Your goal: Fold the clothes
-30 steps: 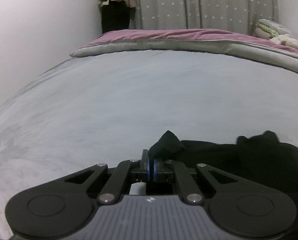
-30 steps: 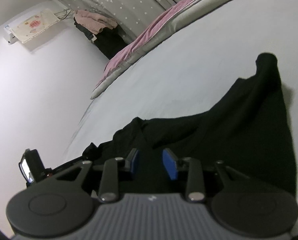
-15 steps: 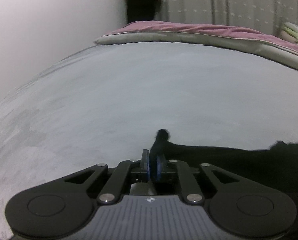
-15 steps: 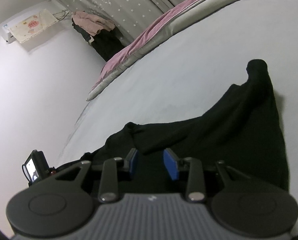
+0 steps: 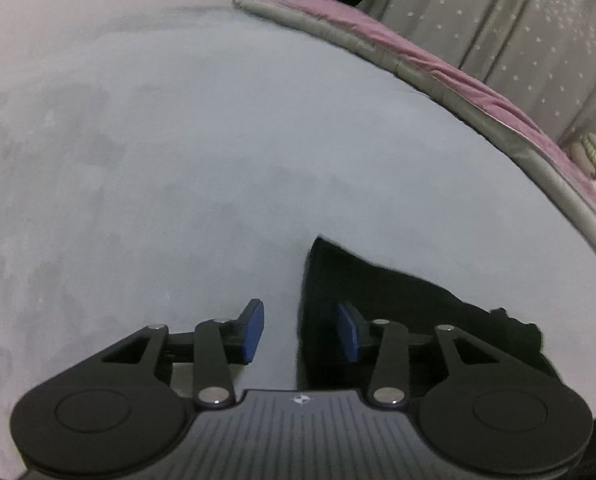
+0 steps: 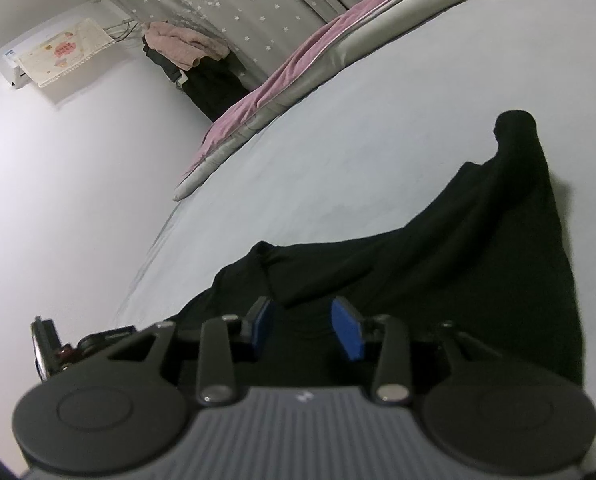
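Note:
A black garment (image 6: 438,264) lies spread on the light grey bed sheet (image 5: 218,160), one end drawn up into a point (image 6: 514,120). In the left wrist view a flat corner of the black garment (image 5: 338,280) lies on the sheet. My left gripper (image 5: 300,322) hovers over that corner's edge with its jaws opening; the cloth runs under the right blue pad (image 5: 348,336) but is not pinched. My right gripper (image 6: 304,322) sits low over the garment's near part, jaws opening slightly, with black cloth showing in the gap between the pads and no visible pinch.
A folded pink and grey duvet (image 5: 458,80) lies along the far side of the bed, in front of a star-patterned curtain (image 6: 258,4). A white wall (image 6: 78,180) runs along the left. Clothes (image 6: 186,48) hang in the corner. A small black device (image 6: 44,344) sits at the bed's near left.
My left gripper was shut on a garment corner; now its jaws are apart and the corner lies flat. The left view has swung and rolled. The right jaws widened slightly.

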A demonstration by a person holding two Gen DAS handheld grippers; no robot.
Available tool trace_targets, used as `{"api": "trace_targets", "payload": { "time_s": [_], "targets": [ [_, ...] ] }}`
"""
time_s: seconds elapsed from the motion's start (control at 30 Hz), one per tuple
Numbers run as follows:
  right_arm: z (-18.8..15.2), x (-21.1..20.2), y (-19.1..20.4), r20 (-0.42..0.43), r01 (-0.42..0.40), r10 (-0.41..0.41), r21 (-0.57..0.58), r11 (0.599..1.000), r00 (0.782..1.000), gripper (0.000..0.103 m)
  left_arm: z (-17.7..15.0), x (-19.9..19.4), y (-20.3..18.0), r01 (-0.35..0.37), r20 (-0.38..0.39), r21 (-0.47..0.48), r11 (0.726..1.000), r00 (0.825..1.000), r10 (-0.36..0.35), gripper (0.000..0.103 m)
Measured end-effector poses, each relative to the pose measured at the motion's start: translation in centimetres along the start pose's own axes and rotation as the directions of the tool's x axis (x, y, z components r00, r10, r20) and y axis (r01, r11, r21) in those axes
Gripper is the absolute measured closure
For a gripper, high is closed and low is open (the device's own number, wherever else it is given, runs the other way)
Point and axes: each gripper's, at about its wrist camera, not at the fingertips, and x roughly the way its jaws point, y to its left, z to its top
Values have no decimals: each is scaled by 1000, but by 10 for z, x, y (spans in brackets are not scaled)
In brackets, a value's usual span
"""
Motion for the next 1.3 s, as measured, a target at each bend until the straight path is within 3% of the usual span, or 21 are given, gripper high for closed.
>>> {"api": "trace_targets", "payload": {
  "time_s": [0.3, 0.33, 0.37, 0.43, 0.57, 0.8, 0.97, 1.2, 1.3],
  "targets": [
    [-4, 7, 12, -43, -32, 31, -40, 999, 999, 66, -21, -10, 3, 48, -33, -27, 998, 998, -49, 64],
    [-6, 9, 17, -58, -40, 37, -56, 998, 998, 66, -21, -8, 1, 33, -28, -13, 999, 999, -33, 75],
    [-9, 12, 24, -77, -55, 49, -77, 995, 996, 66, -22, -8, -1, 13, -17, 4, 1000, 1000, -13, 98],
    [-16, 17, 40, -118, -94, 79, -126, 988, 990, 66, -23, -9, -1, -23, 10, 24, 999, 1000, 22, 103],
    [-42, 29, 85, -210, -191, 133, -286, 939, 969, 67, -24, -16, 4, -101, 79, 52, 994, 992, 97, 103],
    [-85, 47, 134, -342, -285, 121, -486, 826, 932, 73, -18, -9, 5, -66, 52, 130, 989, 997, 60, 101],
    [-106, 66, 142, -372, -256, 40, -554, 792, 927, 82, -5, 5, 11, 46, 71, 112, 993, 996, -54, 52],
    [-122, 77, 148, -313, -190, -19, -620, 761, 950, 98, 10, 35, 3, 88, 129, 181, 979, 985, -113, 53],
    [-123, 74, 154, -281, -159, -39, -645, 747, 959, 97, 11, 41, -1, 74, 149, 191, 979, 983, -103, 75]
  ]
}}
